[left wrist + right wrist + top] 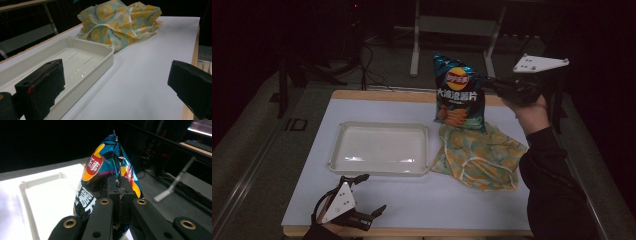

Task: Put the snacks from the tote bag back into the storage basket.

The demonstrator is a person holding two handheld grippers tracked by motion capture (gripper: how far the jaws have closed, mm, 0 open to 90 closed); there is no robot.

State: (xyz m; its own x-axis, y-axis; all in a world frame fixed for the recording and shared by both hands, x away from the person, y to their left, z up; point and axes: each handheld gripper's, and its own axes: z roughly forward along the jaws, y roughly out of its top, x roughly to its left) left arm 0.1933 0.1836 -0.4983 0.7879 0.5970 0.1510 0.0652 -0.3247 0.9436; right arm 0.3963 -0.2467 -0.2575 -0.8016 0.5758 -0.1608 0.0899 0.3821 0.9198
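Pinched only at its side seam by the closed right gripper, the glossy blue crisp bag hanging above the yellow-patterned cloth bag could slip free, while the left gripper waits wide open and empty beside the shallow cream plastic tray.

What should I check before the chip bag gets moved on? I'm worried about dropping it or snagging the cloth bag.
1. Right gripper shut on the chip bag: ok, the jaws pinch the bag's side seam.
2. Chip bag lifted off the table: ok, it hangs above the patterned cloth bag.
3. Bag clear of the cloth: cannot tell, its lower edge overlaps the cloth in the high view.
4. Tray empty and free to receive: ok.
5. Left gripper out of the way: ok, open, near the table's front edge beside the tray.
6. Grip firmness: cannot tell.
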